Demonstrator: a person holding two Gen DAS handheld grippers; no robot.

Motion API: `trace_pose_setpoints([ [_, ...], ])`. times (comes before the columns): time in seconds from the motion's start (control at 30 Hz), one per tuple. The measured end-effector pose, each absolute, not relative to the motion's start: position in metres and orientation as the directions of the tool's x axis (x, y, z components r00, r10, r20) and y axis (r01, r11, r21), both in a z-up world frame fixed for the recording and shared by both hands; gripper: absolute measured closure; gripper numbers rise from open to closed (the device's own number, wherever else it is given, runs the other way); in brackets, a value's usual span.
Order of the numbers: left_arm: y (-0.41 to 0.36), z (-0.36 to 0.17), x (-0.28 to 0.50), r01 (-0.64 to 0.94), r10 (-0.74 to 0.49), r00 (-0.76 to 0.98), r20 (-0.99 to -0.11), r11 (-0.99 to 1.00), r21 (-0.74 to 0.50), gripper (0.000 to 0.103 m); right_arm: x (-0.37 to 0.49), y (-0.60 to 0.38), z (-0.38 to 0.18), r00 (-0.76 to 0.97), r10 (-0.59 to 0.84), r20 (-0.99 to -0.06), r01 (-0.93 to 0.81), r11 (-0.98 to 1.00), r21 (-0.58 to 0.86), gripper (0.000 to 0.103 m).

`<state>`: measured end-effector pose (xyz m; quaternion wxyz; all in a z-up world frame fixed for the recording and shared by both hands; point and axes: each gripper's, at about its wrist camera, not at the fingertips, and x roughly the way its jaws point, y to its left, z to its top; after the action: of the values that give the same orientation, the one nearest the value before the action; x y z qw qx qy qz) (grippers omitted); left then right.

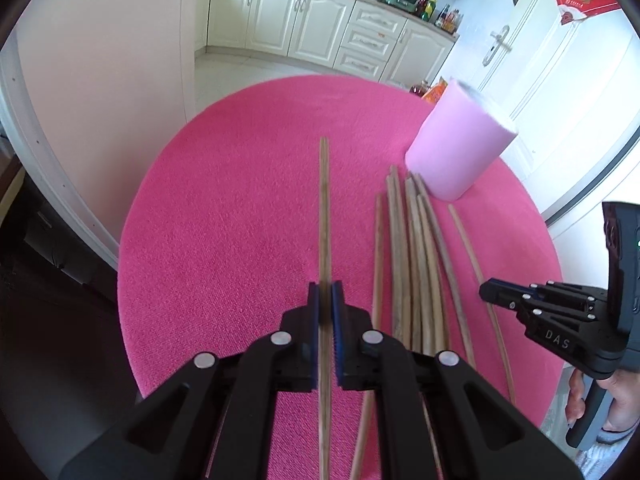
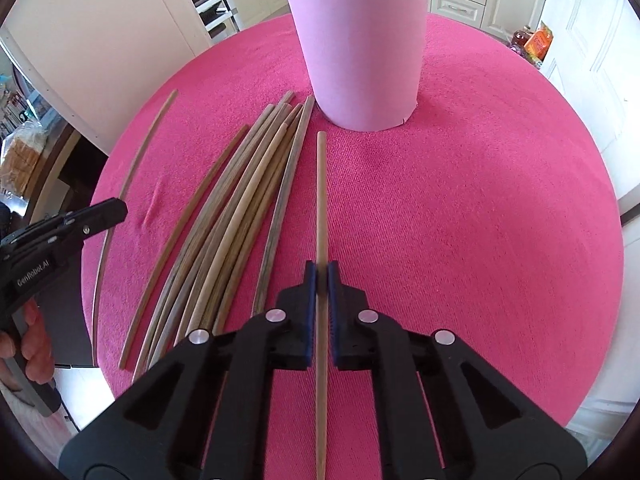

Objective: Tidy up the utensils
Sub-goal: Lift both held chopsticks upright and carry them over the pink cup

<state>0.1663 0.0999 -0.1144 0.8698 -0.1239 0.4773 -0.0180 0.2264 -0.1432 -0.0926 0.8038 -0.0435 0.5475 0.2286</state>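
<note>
Both claws are clamped on chopsticks above the pink table (image 2: 480, 200): the left claw (image 1: 325, 292) on a pair (image 1: 324, 208), the right claw (image 2: 321, 272) on a single chopstick (image 2: 320, 184). Likely next: tipping each into the pink cup (image 2: 358, 44) beside the loose pile (image 2: 240, 184).

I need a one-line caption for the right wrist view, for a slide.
Right tool shut on one chopstick, pointing toward the pink cup; loose chopsticks lie on the pink cloth.

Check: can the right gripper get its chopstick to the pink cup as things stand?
Probably yes: the right gripper is shut on a chopstick, and bare tablecloth lies between its tip and the pink cup.
</note>
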Motion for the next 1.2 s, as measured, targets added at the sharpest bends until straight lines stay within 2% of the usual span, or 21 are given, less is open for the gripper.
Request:
trace_pose_setpoints([
  [0.23,0.077,-0.081,0.146,-0.042,-0.134,0.653,-0.745,0.976,-0.212,0.097,0.203,-0.168,-0.075,0.345,0.429,-0.835,-0.440,0.860,0.259,0.097],
  [0.57,0.028,-0.032,0.124,0.103,-0.212,0.812,-0.544,0.969,-0.223,0.097,0.177,-0.197,-0.027,0.474,0.563,-0.677,-0.501,0.805,0.318,0.097],
  [1.03,-0.020,0.012,0.151,0.164,-0.228,0.900,-0.371,0.967,-0.195,0.096,0.190,-0.229,0.043,0.641,0.653,-0.403,-0.554,0.757,0.346,0.097],
  [1.2,-0.026,0.029,0.174,0.185,-0.237,0.931,-0.276,0.962,-0.200,0.096,0.212,-0.244,0.063,0.703,0.647,-0.295,-0.545,0.756,0.362,0.097],
])
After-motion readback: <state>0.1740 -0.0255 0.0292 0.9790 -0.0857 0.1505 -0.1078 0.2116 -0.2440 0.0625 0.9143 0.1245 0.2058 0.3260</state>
